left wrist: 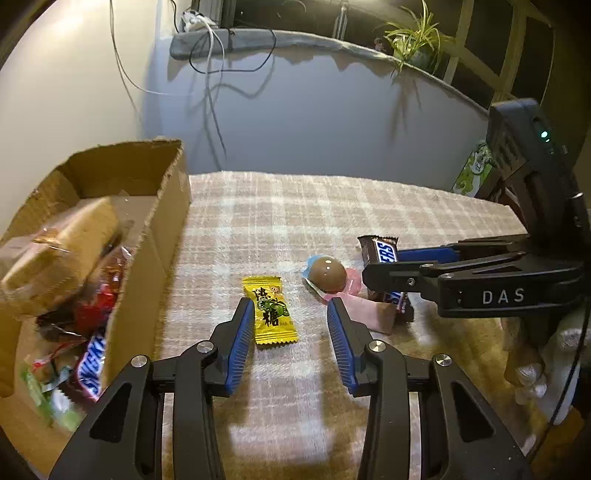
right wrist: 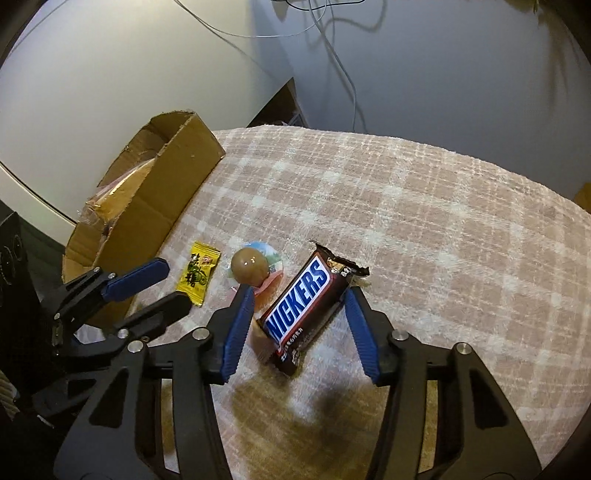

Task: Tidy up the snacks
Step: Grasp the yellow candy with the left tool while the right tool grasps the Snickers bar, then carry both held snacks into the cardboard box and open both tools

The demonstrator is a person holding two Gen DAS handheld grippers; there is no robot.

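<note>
left tool (left wrist: 291,325): pointed down at the table, jaws apart, the yellow candy sat between the blue pads near the left one, and neither pad was pressing on it as far as I could see
right tool (right wrist: 300,325): also angled down, jaws open on either side of the Snickers bar; the right pad looked just about at the wrapper's edge and the left pad was close, but I wouldn't call it a grip
yellow candy (left wrist: 272,311): small yellow wrapper with green fruit art and dark lettering, lying flat on the cloth, just right of the box
Snickers bar (right wrist: 308,308): brown wrapper, lying diagonally, its torn-looking far end pointing away from the right tool, its near end propped on a little pinkish wrapped piece (left wrist: 369,312)
chocolate ball (left wrist: 327,275): round, shiny and brown, sitting on a pink and blue wrapper between the yellow candy and the Snickers bar
cardboard box (left wrist: 162,236): open top, at the left edge of the table, already holding a wrapped bread-looking pack (left wrist: 62,254), another Snickers (left wrist: 92,363) and some red and green wrappers, kinda blurry
table (left wrist: 295,214): covered in a fuzzy beige and white checked cloth
background: pale wall with hanging cables, a potted plant (left wrist: 415,35) up on a ledge
</note>
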